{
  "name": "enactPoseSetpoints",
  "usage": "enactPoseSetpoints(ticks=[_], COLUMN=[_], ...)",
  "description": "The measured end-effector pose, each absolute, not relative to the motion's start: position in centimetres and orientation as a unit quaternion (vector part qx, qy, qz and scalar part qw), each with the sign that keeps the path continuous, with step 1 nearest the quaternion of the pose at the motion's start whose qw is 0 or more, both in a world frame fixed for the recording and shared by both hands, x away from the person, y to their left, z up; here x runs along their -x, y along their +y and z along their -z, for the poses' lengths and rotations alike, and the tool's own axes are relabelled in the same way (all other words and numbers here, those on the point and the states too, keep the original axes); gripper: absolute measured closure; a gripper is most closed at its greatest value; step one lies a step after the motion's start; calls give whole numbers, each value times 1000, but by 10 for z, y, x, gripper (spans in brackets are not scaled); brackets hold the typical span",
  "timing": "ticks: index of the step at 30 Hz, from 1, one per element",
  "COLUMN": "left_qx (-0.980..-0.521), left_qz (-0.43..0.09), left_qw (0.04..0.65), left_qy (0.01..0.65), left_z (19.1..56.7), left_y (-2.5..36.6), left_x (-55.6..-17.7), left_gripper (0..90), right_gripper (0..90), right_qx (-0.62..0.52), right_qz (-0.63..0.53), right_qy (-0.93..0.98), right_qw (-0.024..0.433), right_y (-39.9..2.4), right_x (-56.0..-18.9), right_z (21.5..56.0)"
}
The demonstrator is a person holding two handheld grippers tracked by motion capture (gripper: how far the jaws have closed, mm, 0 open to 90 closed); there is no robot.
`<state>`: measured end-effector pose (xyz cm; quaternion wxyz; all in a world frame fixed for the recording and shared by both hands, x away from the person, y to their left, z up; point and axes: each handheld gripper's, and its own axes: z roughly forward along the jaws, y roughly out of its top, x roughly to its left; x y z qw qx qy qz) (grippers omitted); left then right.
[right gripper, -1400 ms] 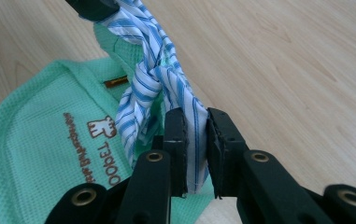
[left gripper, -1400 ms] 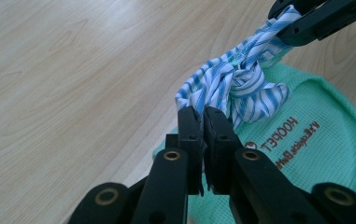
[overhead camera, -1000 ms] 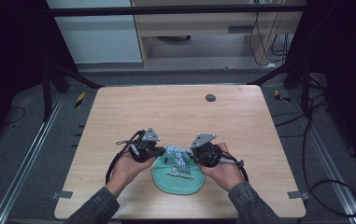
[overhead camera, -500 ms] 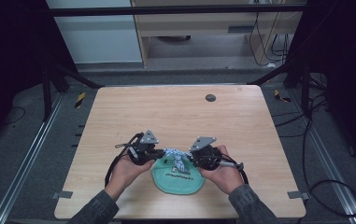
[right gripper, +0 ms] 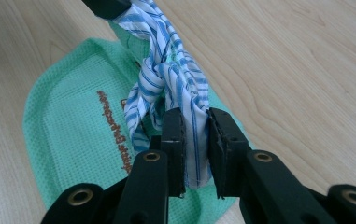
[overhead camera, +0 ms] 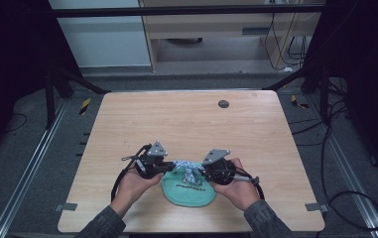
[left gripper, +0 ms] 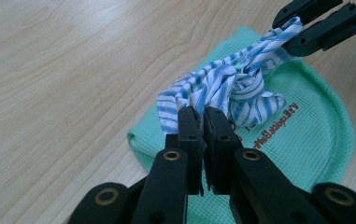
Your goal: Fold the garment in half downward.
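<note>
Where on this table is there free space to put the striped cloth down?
The table is bare from the dark round spot at the far edge down to the hands, and along both side edges. It is crowded near the front, around the green cloth and striped cloth.

A light wooden table (overhead camera: 186, 124) takes up the middle of the frame; a small dark round disc (overhead camera: 223, 103) lies on it near its far edge, right of centre; grey floor (overhead camera: 28, 163) surrounds it; a pale cabinet (overhead camera: 216, 29) stands at the upper centre; black cables (overhead camera: 345, 203) trail at lower right; yellow-black markers (overhead camera: 85, 105) sit by the far corners.
</note>
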<state>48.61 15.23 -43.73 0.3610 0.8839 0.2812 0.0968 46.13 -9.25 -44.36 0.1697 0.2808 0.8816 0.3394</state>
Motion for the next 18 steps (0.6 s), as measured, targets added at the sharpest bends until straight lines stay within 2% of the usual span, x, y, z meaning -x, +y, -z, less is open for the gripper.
enactPoseSetpoints(ticks=[18], left_qx=[-885], left_qz=[-87], left_qw=[361], left_qy=[280], left_z=[450], left_y=[156], left_x=[-475], left_gripper=[858], right_gripper=[755], right_qx=[-281], right_qz=[-339], right_qy=[884], right_qw=[159], right_y=[-92], right_x=[-451], right_z=[453])
